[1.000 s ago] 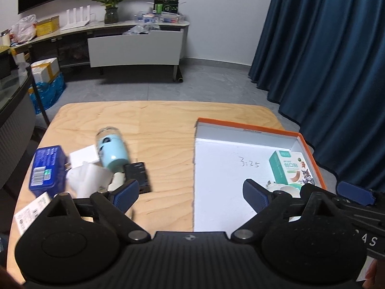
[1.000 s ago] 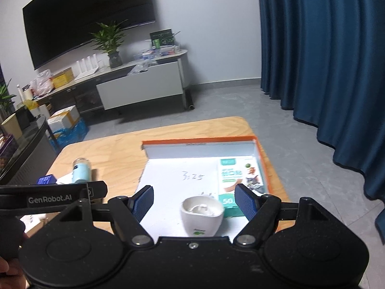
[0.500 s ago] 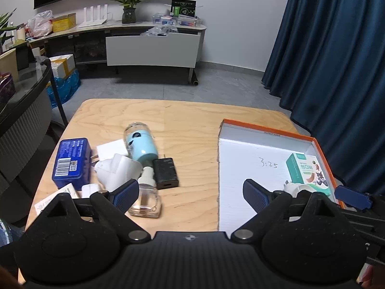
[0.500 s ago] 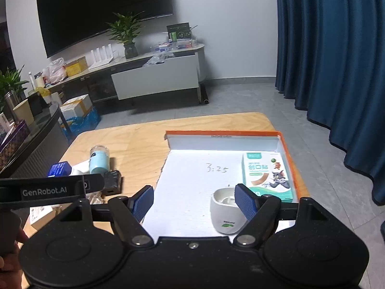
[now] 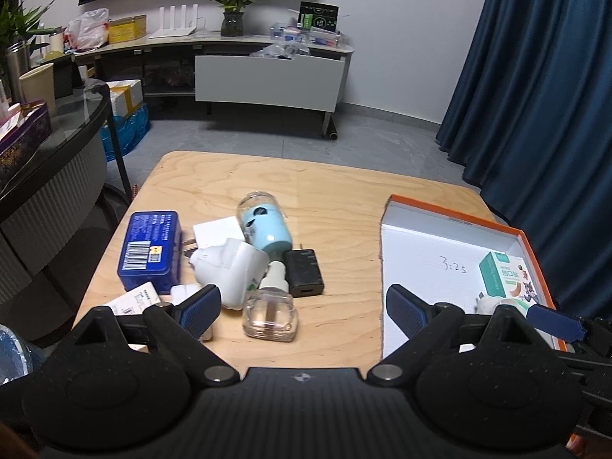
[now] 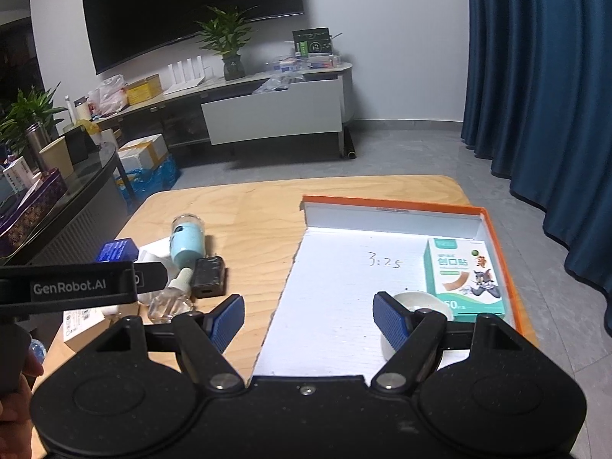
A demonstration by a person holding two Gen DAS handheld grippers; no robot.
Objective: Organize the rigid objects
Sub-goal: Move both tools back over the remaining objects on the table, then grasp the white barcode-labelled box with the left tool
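Orange-rimmed and white inside, the shallow box [image 6: 390,298] lies on the right part of the wooden table [image 5: 336,206], with "3:25" handwritten on its floor. At the box's right wall lies a green-and-white carton [image 6: 463,275] printed with cartoon figures, Korean lettering and "50". Touching or just beside the carton's near end stands a small white cup [image 6: 417,302], partly hidden behind a finger of the right tool [image 6: 308,319]. That tool hangs above the box's near edge with its blue-padded fingers spread wide and nothing between them.

Left of the box, well apart from it, the other things lie in a heap. Nearest the box is a small black charger [image 5: 304,272], then a pale blue bottle [image 5: 264,225] on its side with a clear cap. Against these lie a clear glass refill bottle [image 5: 271,311] with a white neck and a white plug-in unit [image 5: 229,271]. Further left is a blue tin [image 5: 150,250] with a barcode label, a white card [image 5: 218,231] behind the plug-in unit, and a small printed packet [image 5: 135,300] at the near edge.

The left tool [image 5: 304,308] hangs over the near side of the heap, fingers wide apart and empty. In the right wrist view its side reads "GenRobot.AI".
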